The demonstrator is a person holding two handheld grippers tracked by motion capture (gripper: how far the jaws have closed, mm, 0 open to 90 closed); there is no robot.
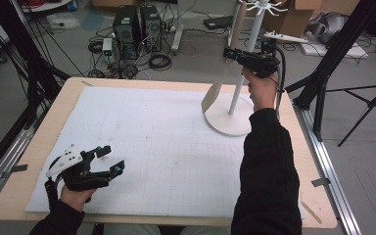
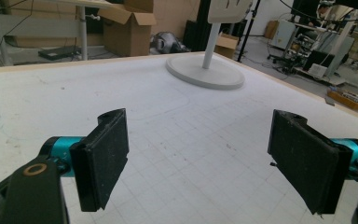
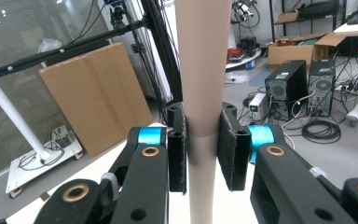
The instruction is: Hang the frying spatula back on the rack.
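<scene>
A long, flat beige paddle (image 1: 214, 95) hangs tilted beside the white hook stand (image 1: 227, 120) at the table's far right, its wide end just above the stand's round base. My right gripper (image 1: 230, 53) is raised off the table and shut on the paddle's narrow upper part. In the right gripper view both pads (image 3: 177, 154) press on the beige strip (image 3: 200, 56). My left gripper (image 1: 111, 157) rests low over the front left of the white grid mat (image 1: 166, 147). It is open, with nothing between its jaws (image 2: 198, 158). The stand's base (image 2: 205, 74) lies far ahead of it.
Computer towers (image 1: 137, 24) and coiled cables sit on the floor behind the table. Black frame posts (image 1: 338, 49) stand at both sides, and a tripod (image 1: 372, 105) at the right. Cardboard boxes (image 2: 130, 28) lie beyond the far edge.
</scene>
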